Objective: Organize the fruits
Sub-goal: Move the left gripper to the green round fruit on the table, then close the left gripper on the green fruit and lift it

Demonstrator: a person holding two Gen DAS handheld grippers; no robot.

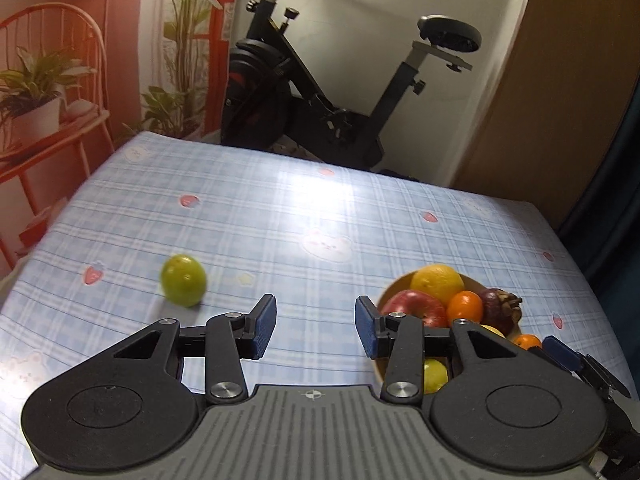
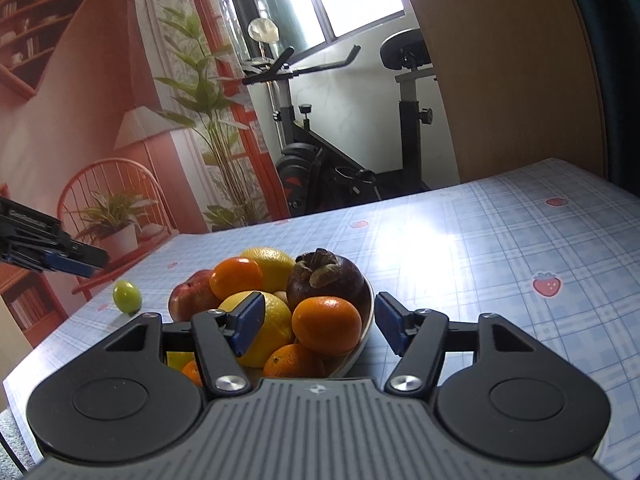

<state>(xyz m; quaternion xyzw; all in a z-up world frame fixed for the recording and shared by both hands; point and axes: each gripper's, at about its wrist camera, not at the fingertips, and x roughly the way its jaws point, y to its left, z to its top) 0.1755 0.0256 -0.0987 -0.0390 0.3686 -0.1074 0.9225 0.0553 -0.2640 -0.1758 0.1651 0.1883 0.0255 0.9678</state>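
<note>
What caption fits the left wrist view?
Empty, open left gripper above the checked tablecloth, a lone green fruit to its left, the full fruit bowl to its right.

A black exercise bike point(image 1: 320, 92) stands beyond the checked tablecloth point(image 1: 280, 216), beside a pink room-scene backdrop point(image 2: 80, 112).

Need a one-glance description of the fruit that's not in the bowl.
On the blue plaid tablecloth sits a bowl heaped with fruit. To its left, apart from it, one small round fruit lies alone on the cloth. It is green, and the only fruit outside the bowl.
</note>
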